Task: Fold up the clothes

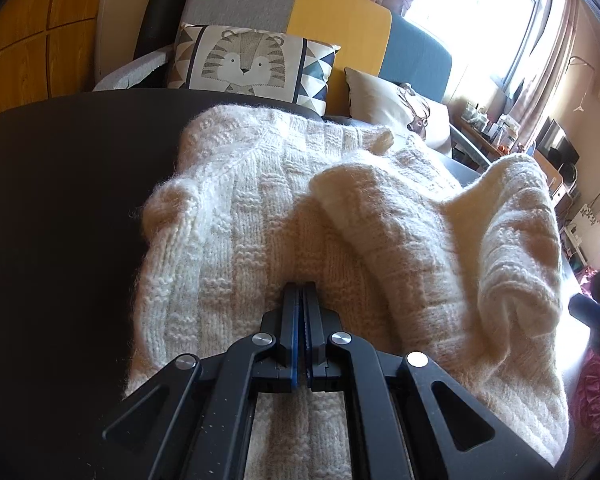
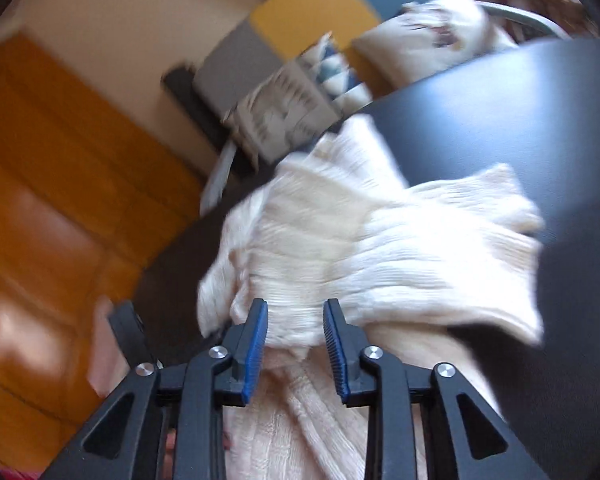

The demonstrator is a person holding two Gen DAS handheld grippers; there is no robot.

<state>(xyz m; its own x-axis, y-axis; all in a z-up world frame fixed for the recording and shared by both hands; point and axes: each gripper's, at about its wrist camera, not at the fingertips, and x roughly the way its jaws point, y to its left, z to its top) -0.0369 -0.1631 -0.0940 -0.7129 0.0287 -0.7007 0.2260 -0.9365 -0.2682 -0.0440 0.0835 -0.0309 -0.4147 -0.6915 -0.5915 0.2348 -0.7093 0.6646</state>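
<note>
Clearly the fold is under way but not finished. From the left wrist view, the cream sweater [image 1: 284, 216] lies on the dark table [image 1: 60, 220], its body spread flat toward the sofa cushions. One sleeve [image 1: 356, 216] has been laid across the chest, so a first tuck looks done. The right-hand part of the sweater is humped up in a thick roll [image 1: 516, 236] near the table's right edge and has not been laid flat. The left gripper [image 1: 303, 292] has its jaws pressed together, with its tips on the knit near the lower middle of the body; I cannot tell whether any yarn is pinched between them, and it seems to be pinning the cloth in place.

From the right wrist view, which is blurred by motion, the sweater [image 2: 380, 248] appears as a bunched fold lying over the table [image 2: 520, 120]. The right gripper [image 2: 296, 336] has its jaws apart, with knit sitting in the gap between the blue pads [image 2: 256, 340]; the pads do not seem to press on it, so I judge the cloth released rather than held.

What remains, as I read it: flatten the raised side, bring the hem up, and square the bundle.
</note>
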